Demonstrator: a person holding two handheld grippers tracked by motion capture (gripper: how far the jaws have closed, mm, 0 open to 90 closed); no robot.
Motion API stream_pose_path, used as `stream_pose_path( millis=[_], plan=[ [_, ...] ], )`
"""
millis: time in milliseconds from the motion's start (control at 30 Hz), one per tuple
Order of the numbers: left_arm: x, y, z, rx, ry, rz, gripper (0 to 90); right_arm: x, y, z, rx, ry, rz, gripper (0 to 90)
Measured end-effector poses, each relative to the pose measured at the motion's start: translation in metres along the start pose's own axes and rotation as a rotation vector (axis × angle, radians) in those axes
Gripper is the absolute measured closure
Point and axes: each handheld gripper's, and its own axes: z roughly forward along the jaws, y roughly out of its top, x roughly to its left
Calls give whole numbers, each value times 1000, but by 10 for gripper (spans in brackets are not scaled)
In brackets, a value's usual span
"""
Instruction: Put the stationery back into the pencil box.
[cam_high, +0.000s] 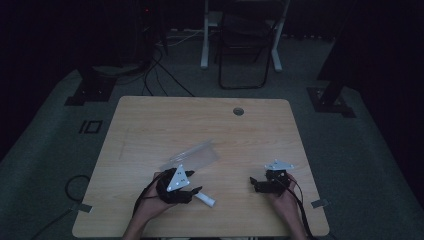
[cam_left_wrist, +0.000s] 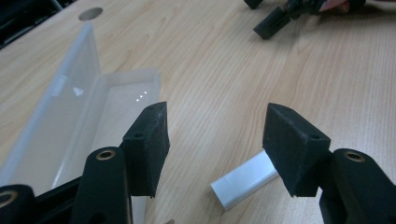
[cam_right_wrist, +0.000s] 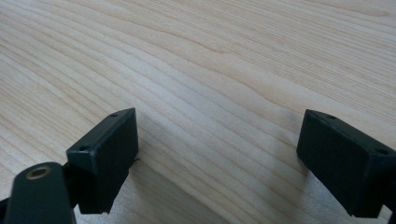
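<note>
The small white rectangular plastic block (cam_left_wrist: 244, 181) lies flat on the pale wood-grain tabletop (cam_left_wrist: 224, 70), just beside the right-hand finger of the left gripper (cam_left_wrist: 218, 144) as the left gripper view shows it, its far end tucked under that finger's tip. In the high view the block (cam_high: 205, 199) sits near the front edge of the tabletop, poking out to the right of the left gripper (cam_high: 192, 192). Just beyond it, an open clear plastic case with a hinged lid (cam_left_wrist: 70, 121) rests on the wood, its lid standing up and its tray bare.

The step in hand looks like the approach to picking up the white block, probably to set it into the clear case. The left gripper's fingers (cam_left_wrist: 148, 140) stand wide apart with nothing between them; the block lies off to one side of the gap, not inside it. The next move would call for shifting the gripper sideways so that the block sits between both fingers, lowering to the wood, and closing across the block's narrow width.

The left hand (cam_high: 150, 200) holds its gripper low and tilted forward and down over the block. The right hand (cam_high: 282, 195) rests at the right of the tabletop, well apart from the block; the right gripper (cam_right_wrist: 217, 154) points across bare wood, its fingers also spread wide and holding nothing.
</note>
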Motion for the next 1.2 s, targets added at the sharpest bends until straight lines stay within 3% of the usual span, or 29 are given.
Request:
stream_pose_path(
  millis=[300,700,1200],
  plan=[
    [-1,-5,9,28,-26,0,415,0,0,0,0,0,1,126],
    [-3,-14,19,82,-47,-8,337,0,0,0,1,1,0,125],
    [-14,-20,33,119,-88,5,332,0,0,0,1,0,1,125]
  ],
)
